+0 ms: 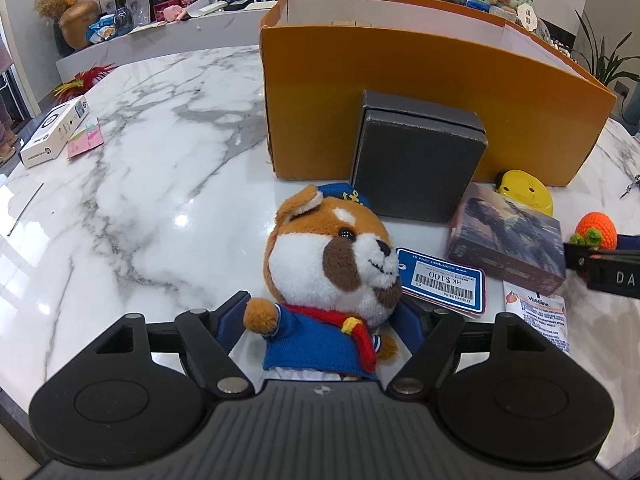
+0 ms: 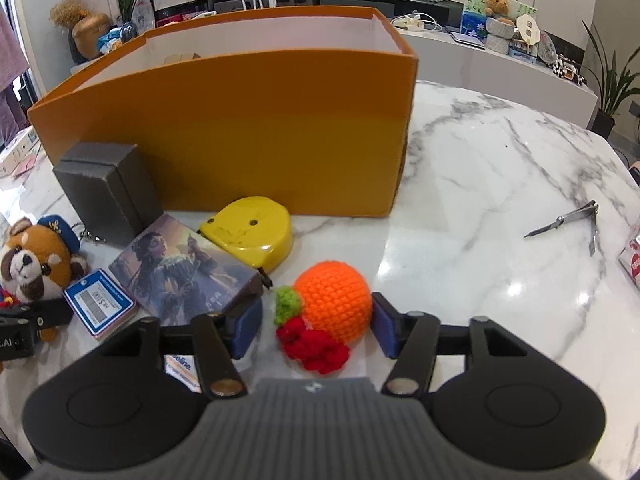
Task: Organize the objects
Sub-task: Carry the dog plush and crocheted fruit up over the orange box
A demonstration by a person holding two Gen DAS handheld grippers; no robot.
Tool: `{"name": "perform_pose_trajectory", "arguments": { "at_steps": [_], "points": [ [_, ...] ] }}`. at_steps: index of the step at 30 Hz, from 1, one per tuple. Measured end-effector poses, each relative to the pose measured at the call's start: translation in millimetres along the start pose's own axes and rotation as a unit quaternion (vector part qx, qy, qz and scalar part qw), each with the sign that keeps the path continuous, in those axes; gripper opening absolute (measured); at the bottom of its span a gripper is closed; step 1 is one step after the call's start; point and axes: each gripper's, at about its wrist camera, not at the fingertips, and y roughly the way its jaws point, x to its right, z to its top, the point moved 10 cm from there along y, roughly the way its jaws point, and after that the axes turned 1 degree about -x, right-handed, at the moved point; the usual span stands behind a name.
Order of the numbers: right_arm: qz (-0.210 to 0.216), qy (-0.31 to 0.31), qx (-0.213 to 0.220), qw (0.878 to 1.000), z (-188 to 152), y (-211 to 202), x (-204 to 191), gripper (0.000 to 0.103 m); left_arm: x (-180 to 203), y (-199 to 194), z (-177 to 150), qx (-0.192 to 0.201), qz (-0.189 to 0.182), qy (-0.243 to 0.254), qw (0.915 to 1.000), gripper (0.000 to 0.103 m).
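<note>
My left claw is open w/ the plush dog between the pads; can't tell if they touch its blue jacket, no squeeze visible. My right claw is open too, straddling the crochet orange; right pad just beside it, left pad apart. Both toys sit on the marble bench. Orange box stands open-topped behind everything. Grey box leans vs its front wall. Yellow tape measure lies just in front of the orange box. Picture box is btwn the tape & a price tag, which lies just beside the dog. Nail clipper lies well apart on the right side of the bench
</note>
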Motion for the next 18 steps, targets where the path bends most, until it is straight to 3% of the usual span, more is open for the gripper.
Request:
{"name": "perform_pose_trajectory", "arguments": {
  "at_steps": [2, 6, 8, 13, 16, 17, 18],
  "points": [
    [-0.011, 0.000, -0.004, 1.000, -3.1, 3.2, 1.5, 0.091, 0.0, -0.1, -0.2, 0.003, 0.002, -0.003, 1.0000, 0.089],
    [-0.020, 0.004, -0.003, 1.000, -4.4, 3.6, 2.0, 0.092, 0.2, -0.3, 0.2, 0.011, 0.007, -0.010, 0.9999, 0.089],
    [-0.023, 0.007, -0.001, 1.000, -4.1, 3.5, 2.9, 0.090, 1.5, -0.8, 1.1, 0.012, 0.004, -0.007, 0.9999, 0.082],
    [-0.023, 0.015, 0.010, 1.000, -0.9, 0.9, 5.6, 0.075, 5.3, -2.1, 2.0, 0.013, -0.001, 0.002, 0.9999, 0.075],
    [-0.028, 0.005, 0.013, 1.000, 0.0, -0.1, 4.3, 0.062, 6.3, -2.9, 2.5, 0.010, -0.003, 0.002, 0.9999, 0.070],
    [-0.031, 0.004, 0.015, 0.999, 0.8, -1.2, 4.3, 0.049, 6.3, -3.4, 2.4, 0.009, -0.004, 0.003, 1.0000, 0.068],
    [-0.034, 0.001, 0.015, 0.999, 1.0, -1.7, 3.9, 0.049, 6.7, -3.9, 2.4, 0.007, -0.005, 0.004, 1.0000, 0.067]
  ]
}}
